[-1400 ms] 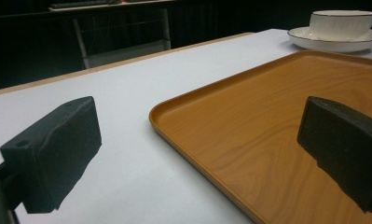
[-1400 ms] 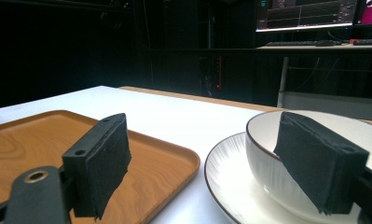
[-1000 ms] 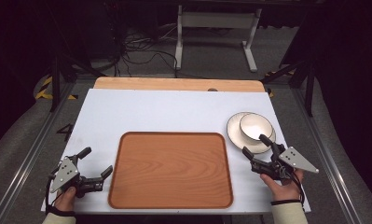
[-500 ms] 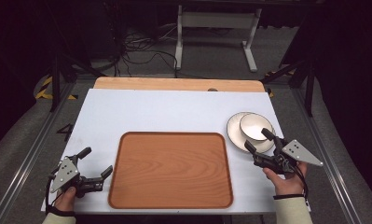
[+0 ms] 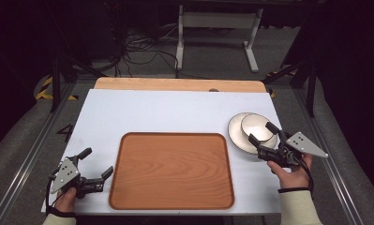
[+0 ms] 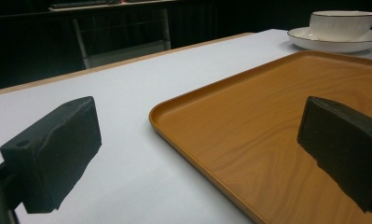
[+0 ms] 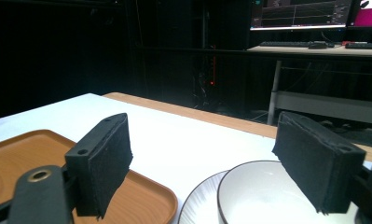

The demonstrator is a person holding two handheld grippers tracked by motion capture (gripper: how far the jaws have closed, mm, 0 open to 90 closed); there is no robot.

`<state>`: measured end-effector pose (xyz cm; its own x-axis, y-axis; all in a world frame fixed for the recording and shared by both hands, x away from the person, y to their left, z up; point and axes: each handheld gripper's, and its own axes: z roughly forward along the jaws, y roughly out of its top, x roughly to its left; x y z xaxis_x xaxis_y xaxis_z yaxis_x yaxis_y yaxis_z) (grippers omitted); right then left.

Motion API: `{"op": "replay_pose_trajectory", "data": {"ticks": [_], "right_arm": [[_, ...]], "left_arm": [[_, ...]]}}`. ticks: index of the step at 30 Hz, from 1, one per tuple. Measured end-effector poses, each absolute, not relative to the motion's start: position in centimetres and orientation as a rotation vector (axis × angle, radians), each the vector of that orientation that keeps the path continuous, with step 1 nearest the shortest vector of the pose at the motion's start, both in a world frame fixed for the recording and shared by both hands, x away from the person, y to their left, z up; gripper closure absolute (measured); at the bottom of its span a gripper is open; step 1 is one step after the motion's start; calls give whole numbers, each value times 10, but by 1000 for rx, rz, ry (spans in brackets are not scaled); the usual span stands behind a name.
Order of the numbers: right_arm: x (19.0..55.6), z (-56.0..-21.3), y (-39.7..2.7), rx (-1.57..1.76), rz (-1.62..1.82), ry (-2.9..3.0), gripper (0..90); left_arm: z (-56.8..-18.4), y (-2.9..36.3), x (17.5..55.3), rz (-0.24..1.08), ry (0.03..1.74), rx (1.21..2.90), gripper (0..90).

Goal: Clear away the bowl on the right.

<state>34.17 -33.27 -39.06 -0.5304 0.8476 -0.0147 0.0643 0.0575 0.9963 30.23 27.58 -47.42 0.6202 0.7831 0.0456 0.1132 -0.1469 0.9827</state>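
Jaws of the right gripper (image 5: 263,133) stand spread wide with nothing between them, poised just above the near rim of the white ceramic bowl (image 5: 256,127), one jaw over the bowl's edge, the other over the plate beside it. That bowl sits in a shallow white plate with a dark rim (image 5: 236,135), at about three o'clock from the rectangular wooden tray with rounded corners (image 5: 171,171), just off its right edge. The tray lies at the near middle of the white table top (image 5: 166,112). At about eight o'clock from the tray, the left gripper (image 5: 96,162) rests low by the tray's left edge, its jaws likewise spread and empty. In the left gripper view one black jaw hangs over the tray (image 6: 277,140), the other over the table top.
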Motion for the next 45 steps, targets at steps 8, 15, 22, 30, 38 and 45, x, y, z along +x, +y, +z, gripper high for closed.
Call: {"op": "replay_pose_trajectory", "data": {"ticks": [8,15,22,30,38,45], "right_arm": [[350,-389,-340,964,1503,1703,221],[361,-388,-349,1037,1463,1696,254],[377,-386,-357,1114,1384,1711,255],[393,-386,-363,1183,1277,1750,273],[403,-387,-365,1265,1214,1794,372],[413,-387,-365,1394,1084,1861,456]], "left_arm": [[-474,276,302,693,754,1640,3],[-474,276,302,692,753,1640,3],[-474,276,302,692,753,1640,3],[-474,276,302,693,753,1639,3],[-474,276,302,693,753,1640,3],[-474,276,302,692,754,1640,3]]}}
